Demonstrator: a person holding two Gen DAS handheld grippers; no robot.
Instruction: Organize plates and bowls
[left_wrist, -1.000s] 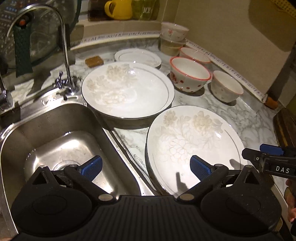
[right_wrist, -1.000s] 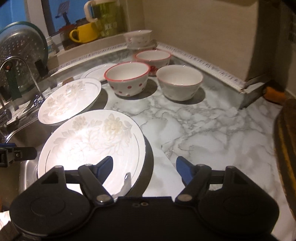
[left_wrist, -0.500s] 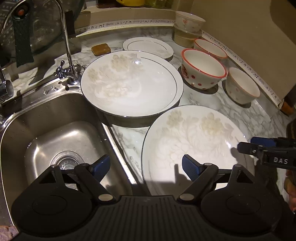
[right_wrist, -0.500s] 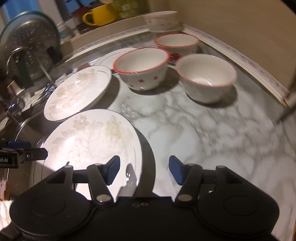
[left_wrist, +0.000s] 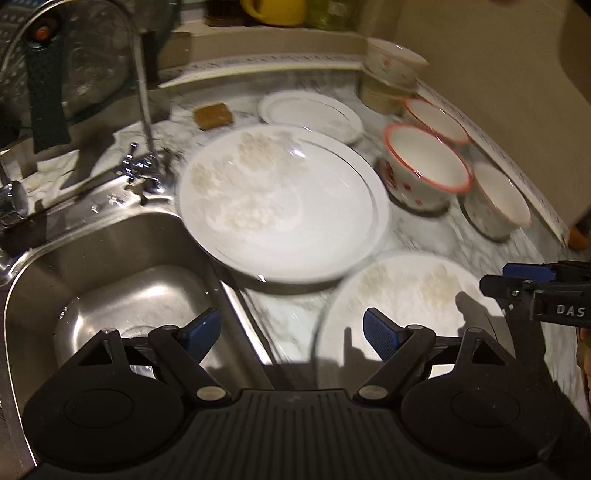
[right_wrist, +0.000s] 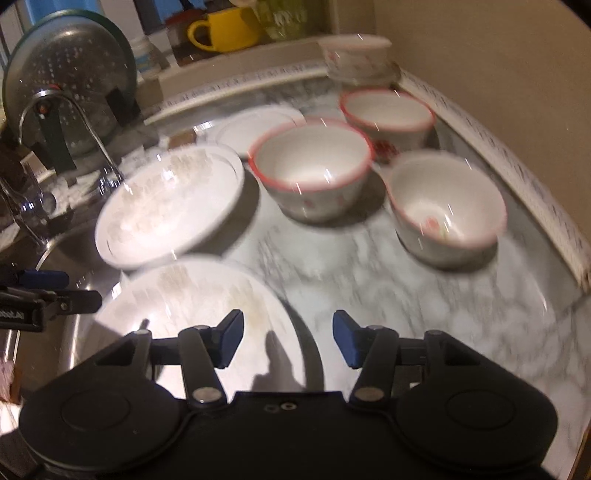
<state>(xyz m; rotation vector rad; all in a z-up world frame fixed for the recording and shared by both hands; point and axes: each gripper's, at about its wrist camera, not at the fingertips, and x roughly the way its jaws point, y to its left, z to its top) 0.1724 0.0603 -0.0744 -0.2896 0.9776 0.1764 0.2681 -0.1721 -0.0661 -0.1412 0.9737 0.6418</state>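
Observation:
Two large white floral plates lie on the marble counter: the near one (left_wrist: 406, 295) (right_wrist: 199, 299) and the far one (left_wrist: 284, 206) (right_wrist: 170, 206) by the sink. A small plate (left_wrist: 310, 114) lies behind. A red-rimmed dotted bowl (left_wrist: 424, 166) (right_wrist: 310, 166), a second red-rimmed bowl (right_wrist: 388, 114) and a white bowl (left_wrist: 495, 199) (right_wrist: 447, 203) stand to the right. My left gripper (left_wrist: 291, 332) is open and empty between sink and near plate. My right gripper (right_wrist: 288, 339) is open and empty over the near plate's right edge.
A steel sink (left_wrist: 110, 295) with a tap (left_wrist: 142, 110) is at left. A sponge (left_wrist: 214, 115) lies behind the plates. Stacked bowls (left_wrist: 391, 74) stand in the corner. A colander (right_wrist: 70, 81) and a yellow mug (right_wrist: 225, 29) are at the back.
Both grippers have moved forward and tilted up over the counter; the views are blurred by motion. The right gripper's jaws stand a little wider. No dish has moved.

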